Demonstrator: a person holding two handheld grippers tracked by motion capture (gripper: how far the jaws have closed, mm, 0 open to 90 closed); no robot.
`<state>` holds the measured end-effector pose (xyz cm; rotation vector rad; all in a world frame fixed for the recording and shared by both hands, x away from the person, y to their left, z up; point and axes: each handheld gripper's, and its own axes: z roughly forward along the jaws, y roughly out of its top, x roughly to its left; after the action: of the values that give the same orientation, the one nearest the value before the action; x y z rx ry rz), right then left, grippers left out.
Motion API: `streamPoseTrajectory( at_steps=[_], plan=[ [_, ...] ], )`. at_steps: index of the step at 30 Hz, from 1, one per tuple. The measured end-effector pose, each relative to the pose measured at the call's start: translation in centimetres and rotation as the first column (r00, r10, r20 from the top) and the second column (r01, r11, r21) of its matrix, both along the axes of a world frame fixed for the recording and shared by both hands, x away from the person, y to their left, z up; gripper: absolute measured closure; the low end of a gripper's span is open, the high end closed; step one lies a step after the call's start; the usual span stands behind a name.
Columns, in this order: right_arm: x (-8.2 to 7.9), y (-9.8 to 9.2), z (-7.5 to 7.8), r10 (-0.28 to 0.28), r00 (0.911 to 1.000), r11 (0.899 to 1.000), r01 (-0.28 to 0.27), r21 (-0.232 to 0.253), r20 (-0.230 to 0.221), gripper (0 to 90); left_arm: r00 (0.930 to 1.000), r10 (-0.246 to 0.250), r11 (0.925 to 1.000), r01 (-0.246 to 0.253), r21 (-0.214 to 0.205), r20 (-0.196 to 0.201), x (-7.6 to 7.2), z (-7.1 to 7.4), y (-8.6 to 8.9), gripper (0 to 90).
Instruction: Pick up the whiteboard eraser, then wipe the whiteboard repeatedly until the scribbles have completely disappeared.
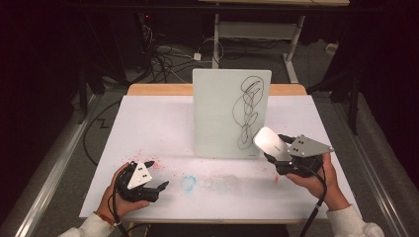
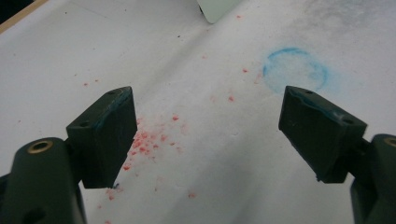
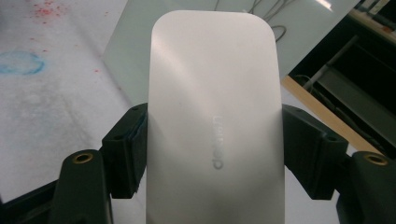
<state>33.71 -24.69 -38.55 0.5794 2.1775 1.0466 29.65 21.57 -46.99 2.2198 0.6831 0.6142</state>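
Right gripper (image 1: 276, 148): we find its jaws clamped on the long sides of a white eraser (image 3: 215, 116); both pads press the edges in the right gripper view.
Eraser: we see it in the high view (image 1: 271, 143) held up off the table, tilted, its far end just at the lower right corner of the board (image 1: 231, 113). Whether it touches the board we cannot tell. A faint word shows on its face.
Board: upright at the middle of the table, carrying a black scribble (image 1: 248, 111) down its right half. The scribble's lower end lies just beside the eraser.
Left gripper (image 1: 157, 174): we record the jaws standing wide apart with nothing between them; the left gripper view (image 2: 210, 135) shows bare sheet in the gap. The hand rests it low at the near left of the table.
Table (image 1: 148, 123): covered by a white sheet. We note red specks (image 2: 149, 140) near the left gripper and a blue ring (image 1: 188, 183) smudged at the near middle, between the two grippers.
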Motion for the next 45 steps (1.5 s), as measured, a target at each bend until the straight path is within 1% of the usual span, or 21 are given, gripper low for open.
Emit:
streamPoseTrajectory(
  at_steps=[4,7,8,11,15,16,18,19,20,22,24,26,28,30,32,33,36,39,42,44,45],
  plan=[
    [0.0,0.0,0.2,-0.027,0.9993,1.0,0.027,0.016,0.026,31.3,1.0,-0.002,1.0,0.002,0.005,-0.001,-0.2,0.0,0.0,18.7],
    [0.2,0.0,0.3,-0.025,0.9997,0.998,0.025,0.05,-0.008,31.3,1.0,-0.002,1.0,0.002,0.007,-0.004,-0.2,-0.1,0.0,18.7],
    [0.2,0.0,0.4,-0.023,0.9997,0.998,0.023,0.063,-0.004,31.3,1.0,-0.002,1.0,0.002,0.007,-0.005,-0.2,-0.1,0.0,18.7],
    [0.2,0.3,0.7,-0.043,0.9985,0.998,0.041,0.051,0.033,31.3,1.0,0.002,1.0,-0.002,0.002,-0.005,-0.2,-0.1,0.1,18.6],
    [0.5,0.6,1.0,-0.056,0.9965,0.997,0.053,0.059,0.061,31.3,0.9999,0.01,0.9999,-0.01,0.007,-0.004,-0.3,-0.1,0.2,18.6],
    [0.7,0.9,1.3,-0.067,0.9942,0.996,0.062,0.06,0.084,31.3,0.9999,0.012,0.9999,-0.012,0.005,-0.005,-0.4,-0.1,0.2,18.7],
    [0.8,1.0,1.4,-0.068,0.9933,0.996,0.063,0.062,0.094,31.3,0.9999,0.016,0.9999,-0.016,0.003,0.0,-0.6,0.0,0.2,18.7],
    [0.9,1.3,1.7,-0.087,0.9887,0.995,0.079,0.063,0.123,31.3,0.9999,0.016,0.9999,-0.016,0.001,0.001,-0.7,0.0,0.2,18.7],
    [1.0,1.5,1.8,-0.094,0.9864,0.994,0.086,0.061,0.135,31.3,0.9999,0.016,0.9999,-0.016,0.002,0.002,-0.7,0.0,0.2,18.7],
    [1.1,1.6,2.0,-0.097,0.9852,0.994,0.089,0.065,0.141,31.3,0.9999,0.014,0.9999,-0.014,0.004,0.001,-0.6,0.0,0.1,18.7],
    [1.2,1.8,2.3,-0.114,0.9803,0.992,0.103,0.075,0.162,31.3,0.9999,0.012,0.9999,-0.012,0.01,0.001,-0.4,0.0,0.0,18.7],
    [1.4,2.2,2.5,-0.126,0.9753,0.991,0.116,0.065,0.181,31.3,1.0,0.009,0.9999,-0.009,0.014,-0.002,-0.4,-0.1,-0.1,18.7],
    [1.6,2.6,2.7,-0.145,0.9682,0.989,0.134,0.066,0.204,31.3,0.9999,0.009,0.9997,-0.009,0.021,-0.007,-0.5,-0.1,-0.2,18.7],
    [1.8,2.9,3.0,-0.152,0.9641,0.988,0.14,0.071,0.218,31.3,1.0,0.009,0.9997,-0.009,0.022,-0.004,-0.6,-0.1,-0.2,18.7],
    [2.1,3.4,3.2,-0.173,0.9546,0.984,0.156,0.088,0.243,31.3,1.0,0.01,0.9998,-0.01,0.017,-0.002,-0.7,0.0,-0.1,18.7],
    [2.1,3.4,3.2,-0.173,0.9546,0.984,0.156,0.088,0.243,31.3,1.0,0.01,0.9999,-0.01,0.014,-0.001,-0.7,0.0,0.0,18.7],
    [2.5,3.6,3.5,-0.192,0.9508,0.979,0.166,0.122,0.243,31.3,1.0,0.008,0.9999,-0.008,0.012,0.0,-0.6,0.0,0.1,18.7],
    [3.0,4.1,4.0,-0.204,0.9397,0.976,0.174,0.13,0.275,31.3,1.0,0.006,0.9999,-0.006,0.013,0.0,-0.7,0.0,0.0,18.7],
    [3.3,4.2,4.4,-0.201,0.9375,0.977,0.171,0.128,0.284,31.3,1.0,0.005,0.9999,-0.005,0.014,0.002,-0.7,0.0,0.0,18.9],
    [3.7,4.3,4.9,-0.22,0.9289,0.973,0.187,0.138,0.297,31.3,1.0,0.004,0.9999,-0.004,0.013,0.007,-0.8,0.0,0.0,18.9],
    [3.9,4.4,5.1,-0.222,0.9274,0.972,0.187,0.139,0.301,31.3,0.9999,0.006,0.9999,-0.006,0.01,0.008,-0.8,0.1,0.0,18.9]
  ],
)
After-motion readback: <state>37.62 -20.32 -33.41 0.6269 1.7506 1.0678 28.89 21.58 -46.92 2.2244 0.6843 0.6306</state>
